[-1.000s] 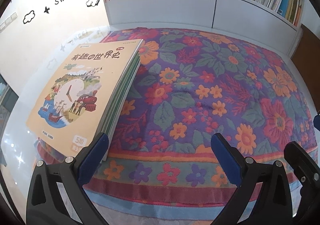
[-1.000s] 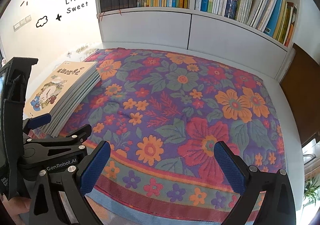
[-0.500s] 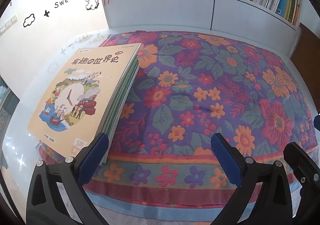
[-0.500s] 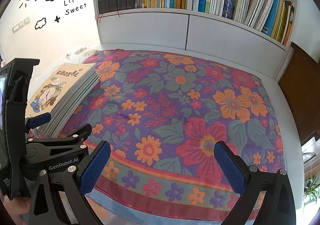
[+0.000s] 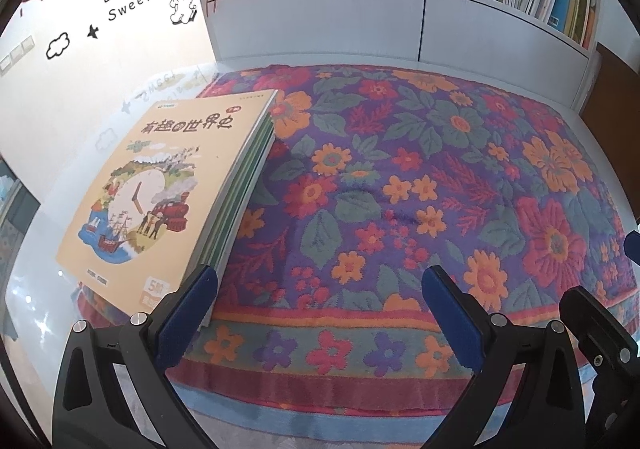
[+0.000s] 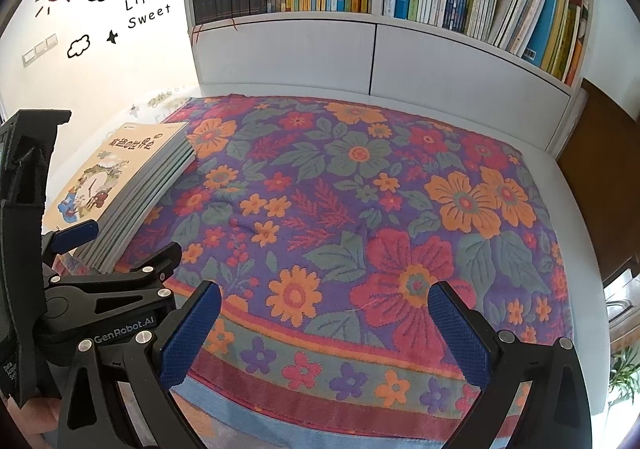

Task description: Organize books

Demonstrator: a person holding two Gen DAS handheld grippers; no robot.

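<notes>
Floral cloth (image 5: 400, 177) covers table before white bookshelf (image 6: 372, 49), bearing stacked books (image 5: 168, 189).

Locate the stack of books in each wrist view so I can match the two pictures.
Left wrist: stack of books left of centre, large, near the left finger.
Right wrist: stack of books at far left, smaller, behind the left gripper.
Shared landmark: floral cloth.

A white bookcase (image 6: 376, 53) meets a sunlit wall (image 6: 100, 61) bearing cloud decals.
</notes>
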